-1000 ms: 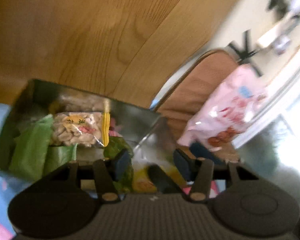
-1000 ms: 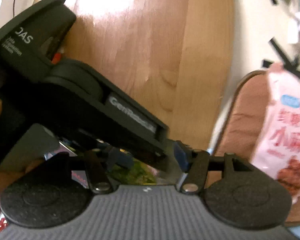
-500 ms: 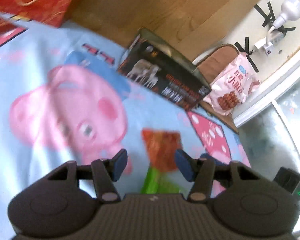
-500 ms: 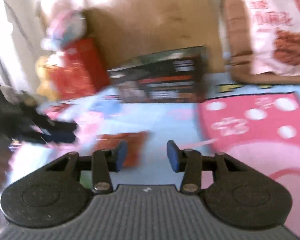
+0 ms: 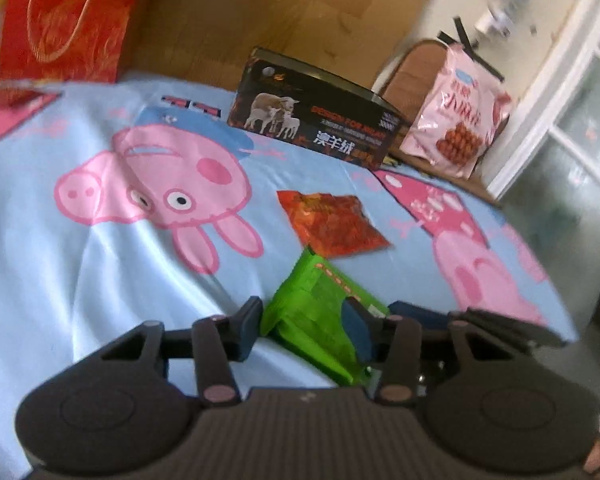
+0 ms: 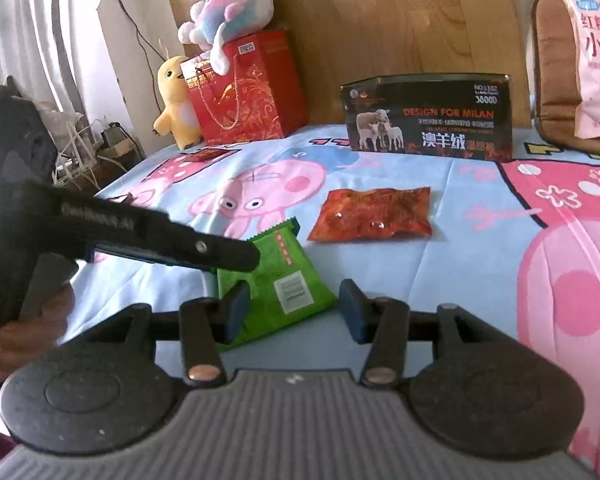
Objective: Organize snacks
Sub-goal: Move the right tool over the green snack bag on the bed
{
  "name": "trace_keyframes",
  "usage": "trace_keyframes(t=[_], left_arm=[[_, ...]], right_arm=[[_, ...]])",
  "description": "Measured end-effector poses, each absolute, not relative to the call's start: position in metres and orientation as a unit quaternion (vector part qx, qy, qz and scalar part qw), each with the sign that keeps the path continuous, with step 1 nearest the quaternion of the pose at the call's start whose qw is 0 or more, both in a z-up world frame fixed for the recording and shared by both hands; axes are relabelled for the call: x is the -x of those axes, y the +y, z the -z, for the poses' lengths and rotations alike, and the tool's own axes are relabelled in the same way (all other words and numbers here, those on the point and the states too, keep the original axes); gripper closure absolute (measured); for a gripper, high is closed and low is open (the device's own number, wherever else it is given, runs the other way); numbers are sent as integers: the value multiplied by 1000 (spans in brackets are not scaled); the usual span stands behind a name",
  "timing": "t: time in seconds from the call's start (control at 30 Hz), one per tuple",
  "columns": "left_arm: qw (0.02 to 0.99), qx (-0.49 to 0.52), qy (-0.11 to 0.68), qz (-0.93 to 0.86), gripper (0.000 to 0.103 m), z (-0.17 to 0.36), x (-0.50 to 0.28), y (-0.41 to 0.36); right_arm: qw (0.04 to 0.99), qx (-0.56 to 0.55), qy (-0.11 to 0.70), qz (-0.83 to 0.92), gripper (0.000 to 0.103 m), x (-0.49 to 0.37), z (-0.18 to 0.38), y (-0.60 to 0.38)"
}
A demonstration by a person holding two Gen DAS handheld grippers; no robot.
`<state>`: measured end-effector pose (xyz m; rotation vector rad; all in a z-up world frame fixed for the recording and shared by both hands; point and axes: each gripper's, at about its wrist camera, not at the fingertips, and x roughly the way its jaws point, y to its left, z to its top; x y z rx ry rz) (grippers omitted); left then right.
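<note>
A green snack packet (image 5: 312, 308) lies on the cartoon-print sheet (image 5: 80, 280), crumpled between the fingers of my left gripper (image 5: 302, 328). The jaws are closing and both pads touch the packet's sides. In the right wrist view the left gripper (image 6: 244, 258) reaches in from the left over the same green packet (image 6: 284, 280). My right gripper (image 6: 294, 312) hovers just in front of it, jaws opening and holding nothing. A red snack packet (image 5: 332, 220) (image 6: 374, 214) lies flat a little farther back. A black box (image 5: 312, 120) (image 6: 428, 120) stands at the back of the sheet.
A big pink snack bag (image 5: 456, 128) (image 6: 596, 60) leans on a brown chair behind the box. At the back left stand a red gift bag (image 6: 248, 88), a yellow plush (image 6: 176, 100) and a pastel plush (image 6: 232, 4). A wooden board rises behind them.
Both grippers have pulled back from over the open box and dropped low over the sheet. The green packet now sits between the left fingers, which have narrowed on it.
</note>
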<state>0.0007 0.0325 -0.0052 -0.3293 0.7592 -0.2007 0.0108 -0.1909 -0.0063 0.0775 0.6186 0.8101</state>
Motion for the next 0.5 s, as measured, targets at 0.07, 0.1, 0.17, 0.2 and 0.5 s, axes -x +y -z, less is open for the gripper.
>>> trace_keyframes(t=[0.07, 0.1, 0.17, 0.2, 0.5], left_arm=[[915, 144, 364, 93, 58, 5, 4, 25], [916, 140, 364, 92, 58, 5, 6, 24], [917, 136, 364, 91, 58, 4, 9, 23], [917, 136, 364, 90, 58, 4, 10, 22], [922, 113, 363, 75, 57, 1, 14, 14]], right_arm=[[874, -40, 297, -384, 50, -10, 9, -192], [874, -40, 297, -382, 50, -9, 9, -193], [876, -38, 296, -380, 50, -6, 9, -194], [876, -38, 296, -379, 50, -4, 8, -194], [879, -34, 291, -377, 49, 0, 10, -195]])
